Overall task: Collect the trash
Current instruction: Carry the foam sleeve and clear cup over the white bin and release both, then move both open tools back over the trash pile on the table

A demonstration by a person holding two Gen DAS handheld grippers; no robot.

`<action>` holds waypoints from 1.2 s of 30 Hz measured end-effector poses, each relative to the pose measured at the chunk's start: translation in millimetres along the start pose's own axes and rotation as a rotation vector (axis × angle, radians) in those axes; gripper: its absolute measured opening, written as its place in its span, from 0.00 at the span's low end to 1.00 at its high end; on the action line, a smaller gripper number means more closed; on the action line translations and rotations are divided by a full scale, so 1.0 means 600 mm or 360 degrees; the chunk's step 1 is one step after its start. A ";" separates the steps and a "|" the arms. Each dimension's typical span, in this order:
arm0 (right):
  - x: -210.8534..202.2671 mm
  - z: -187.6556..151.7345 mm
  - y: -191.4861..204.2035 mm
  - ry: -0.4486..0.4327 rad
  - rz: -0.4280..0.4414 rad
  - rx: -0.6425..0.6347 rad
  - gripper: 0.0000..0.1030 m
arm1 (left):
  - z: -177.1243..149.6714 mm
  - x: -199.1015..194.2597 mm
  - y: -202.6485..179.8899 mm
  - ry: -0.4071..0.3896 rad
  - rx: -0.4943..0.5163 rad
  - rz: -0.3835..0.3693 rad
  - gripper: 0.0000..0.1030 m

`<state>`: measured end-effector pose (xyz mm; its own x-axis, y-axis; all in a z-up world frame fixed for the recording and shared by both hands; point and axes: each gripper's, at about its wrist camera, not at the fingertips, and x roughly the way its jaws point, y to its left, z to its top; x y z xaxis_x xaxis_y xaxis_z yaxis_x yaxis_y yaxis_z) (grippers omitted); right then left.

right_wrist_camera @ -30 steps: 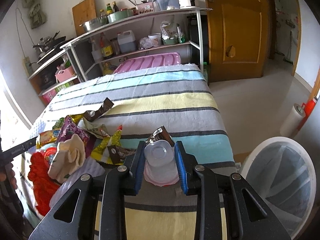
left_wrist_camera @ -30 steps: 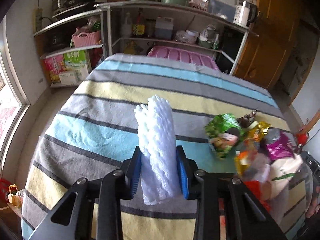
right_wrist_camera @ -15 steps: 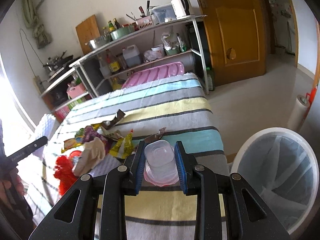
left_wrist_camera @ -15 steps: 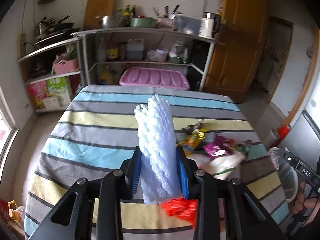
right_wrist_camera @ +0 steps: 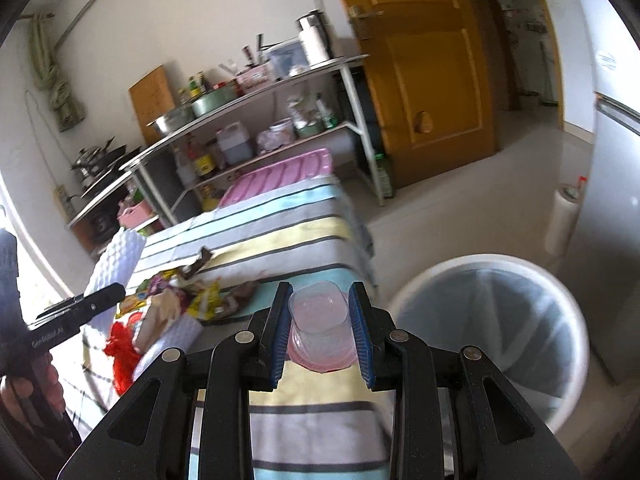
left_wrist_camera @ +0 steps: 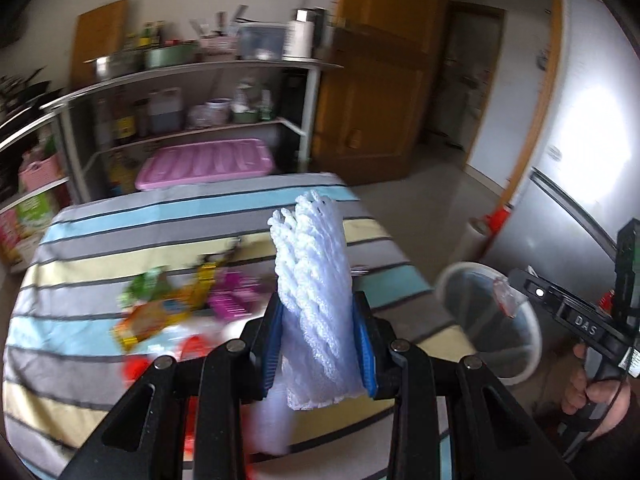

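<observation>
Moved: both views have swung right toward the trash bin [right_wrist_camera: 492, 320] since a second ago; it now sits just past the table edge
Left gripper [left_wrist_camera: 318, 340]: clamped on the white foam net [left_wrist_camera: 312, 280], which stands upright, above the striped table [left_wrist_camera: 80, 240]
Right gripper [right_wrist_camera: 319, 334]: closed on a clear plastic cup [right_wrist_camera: 318, 312], near the bin rim, not yet over the opening
Left on table: wrappers [left_wrist_camera: 160, 308] and red scraps in a pile
Risk: letting go early drops the cup on the floor beside the bin; the light net could catch on a pad and hang instead of falling
</observation>
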<state>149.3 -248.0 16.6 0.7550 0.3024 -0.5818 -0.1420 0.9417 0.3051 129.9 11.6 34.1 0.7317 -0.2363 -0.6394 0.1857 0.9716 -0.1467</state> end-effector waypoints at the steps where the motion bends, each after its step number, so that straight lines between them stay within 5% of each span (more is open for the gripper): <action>1: -0.007 0.001 -0.015 -0.0008 -0.0023 0.0012 0.29 | 0.002 0.009 -0.018 0.0011 0.0028 -0.0033 0.33; 16: -0.011 -0.018 -0.170 0.0095 -0.0273 0.0166 0.29 | -0.011 0.139 -0.239 0.0285 0.0257 -0.0406 0.34; 29: 0.041 -0.057 -0.249 0.0279 -0.0389 0.0234 0.30 | -0.039 0.194 -0.315 0.0459 0.0370 -0.0419 0.35; 32: 0.043 -0.060 -0.257 0.0294 -0.0430 0.0237 0.31 | -0.039 0.200 -0.316 0.0473 0.0368 -0.0402 0.44; 36: 0.039 -0.061 -0.262 0.0280 -0.0439 0.0267 0.50 | -0.036 0.206 -0.314 0.0460 0.0360 -0.0393 0.57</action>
<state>165.6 -383.8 -72.6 0.6267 0.0747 -0.7757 0.1695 0.9585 0.2292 171.2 -200.4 -33.4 0.4396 -0.4171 -0.7955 0.4944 0.8518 -0.1733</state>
